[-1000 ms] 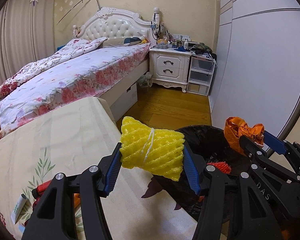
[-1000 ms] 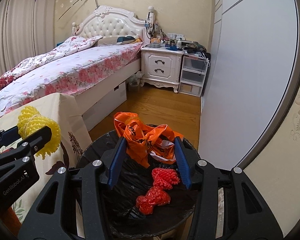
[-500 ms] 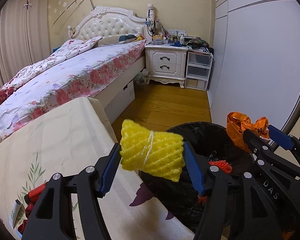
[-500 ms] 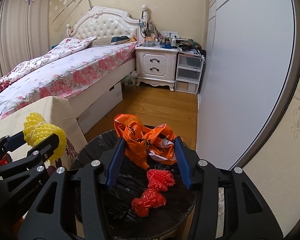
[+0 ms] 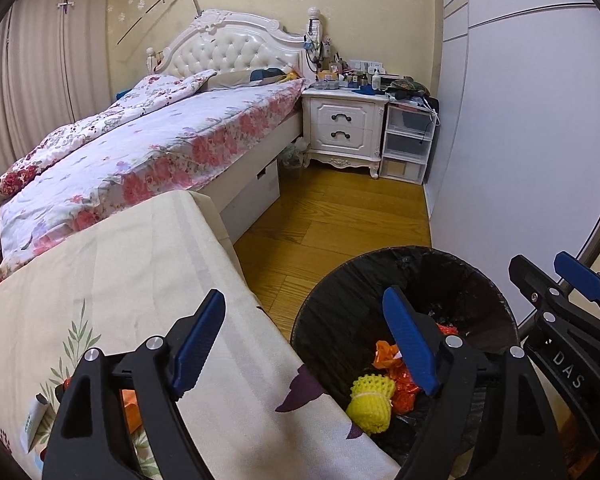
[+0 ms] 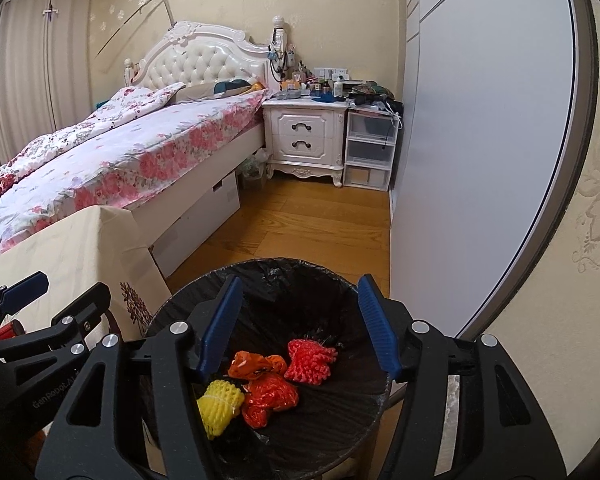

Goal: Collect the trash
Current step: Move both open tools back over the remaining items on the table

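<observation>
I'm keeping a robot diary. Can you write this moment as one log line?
left gripper: open, empty | right gripper: open, empty | yellow foam net: in bin | orange bag: in bin

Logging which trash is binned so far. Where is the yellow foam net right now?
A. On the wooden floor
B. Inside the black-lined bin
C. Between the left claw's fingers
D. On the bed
B: the yellow foam net lies in the black-lined bin beside orange and red trash; both claws are empty.
</observation>
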The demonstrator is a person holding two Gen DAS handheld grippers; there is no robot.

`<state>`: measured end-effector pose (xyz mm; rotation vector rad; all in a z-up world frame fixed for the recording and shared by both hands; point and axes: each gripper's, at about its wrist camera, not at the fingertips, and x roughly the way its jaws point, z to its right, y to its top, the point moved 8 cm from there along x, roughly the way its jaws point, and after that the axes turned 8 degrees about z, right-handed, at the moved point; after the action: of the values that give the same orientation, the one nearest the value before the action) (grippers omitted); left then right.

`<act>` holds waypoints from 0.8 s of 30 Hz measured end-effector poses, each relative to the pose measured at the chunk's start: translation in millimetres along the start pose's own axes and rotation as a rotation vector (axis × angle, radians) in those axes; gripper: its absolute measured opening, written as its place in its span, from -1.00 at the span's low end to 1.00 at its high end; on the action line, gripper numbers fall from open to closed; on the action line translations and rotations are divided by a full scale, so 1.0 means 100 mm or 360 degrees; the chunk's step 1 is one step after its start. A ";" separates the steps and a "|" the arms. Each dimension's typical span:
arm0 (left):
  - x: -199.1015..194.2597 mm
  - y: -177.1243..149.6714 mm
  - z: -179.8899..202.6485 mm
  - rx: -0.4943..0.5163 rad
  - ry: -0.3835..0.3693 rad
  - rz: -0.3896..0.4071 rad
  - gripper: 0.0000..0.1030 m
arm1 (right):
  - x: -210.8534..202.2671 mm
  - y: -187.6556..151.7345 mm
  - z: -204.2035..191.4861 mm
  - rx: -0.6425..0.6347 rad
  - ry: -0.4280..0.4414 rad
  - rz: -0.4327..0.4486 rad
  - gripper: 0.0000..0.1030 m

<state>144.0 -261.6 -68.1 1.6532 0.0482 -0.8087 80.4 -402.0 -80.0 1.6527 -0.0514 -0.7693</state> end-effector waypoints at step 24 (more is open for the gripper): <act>-0.86 -0.31 -1.09 -0.0208 0.0298 -0.0038 0.54 | -0.41 -0.12 -0.62 -0.0069 0.0294 -0.0049 0.23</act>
<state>117.2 -123.4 -46.8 1.6019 0.2475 -0.6530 75.8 -327.6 -70.7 1.6797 0.1207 -0.6333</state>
